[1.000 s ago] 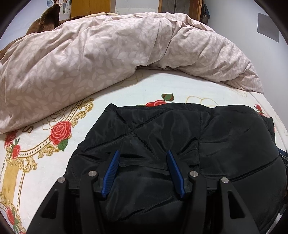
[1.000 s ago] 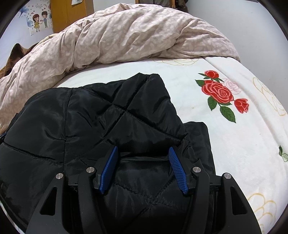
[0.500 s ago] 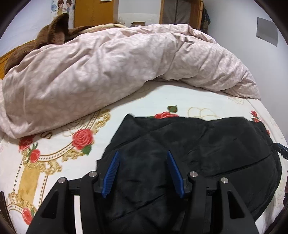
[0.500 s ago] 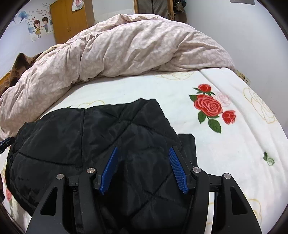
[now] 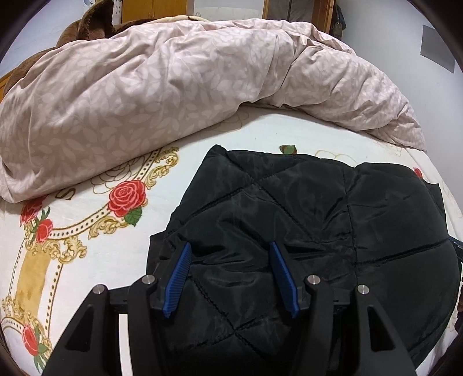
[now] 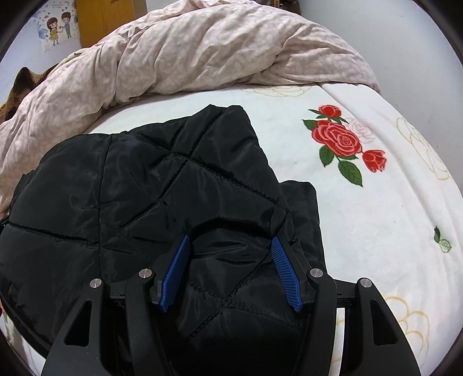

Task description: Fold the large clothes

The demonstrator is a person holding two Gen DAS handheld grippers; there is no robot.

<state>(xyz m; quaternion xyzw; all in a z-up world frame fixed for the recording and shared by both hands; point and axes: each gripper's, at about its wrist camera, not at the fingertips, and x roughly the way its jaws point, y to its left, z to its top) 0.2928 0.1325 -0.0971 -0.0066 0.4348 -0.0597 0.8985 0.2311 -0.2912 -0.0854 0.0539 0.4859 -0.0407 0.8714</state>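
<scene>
A black quilted jacket [image 5: 303,219] lies folded in a thick bundle on the white rose-printed bed sheet [image 5: 86,260]. It also shows in the right wrist view [image 6: 144,188]. My left gripper [image 5: 230,248] is open, its blue fingers spread over the jacket's near left part with fabric bulging between them. My right gripper [image 6: 230,241] is open over the jacket's near right part, fabric bunched between its blue fingers [image 6: 285,272]. Neither gripper pinches the fabric.
A crumpled beige leaf-print duvet [image 5: 173,75] is heaped across the far side of the bed and also shows in the right wrist view [image 6: 202,49]. A brown plush [image 5: 86,23] lies behind it. Bare sheet [image 6: 376,217] lies right of the jacket.
Both grippers rose away from the jacket half a second ago, then came back down onto it. Both stayed open. The jacket bundle looks about the same.
</scene>
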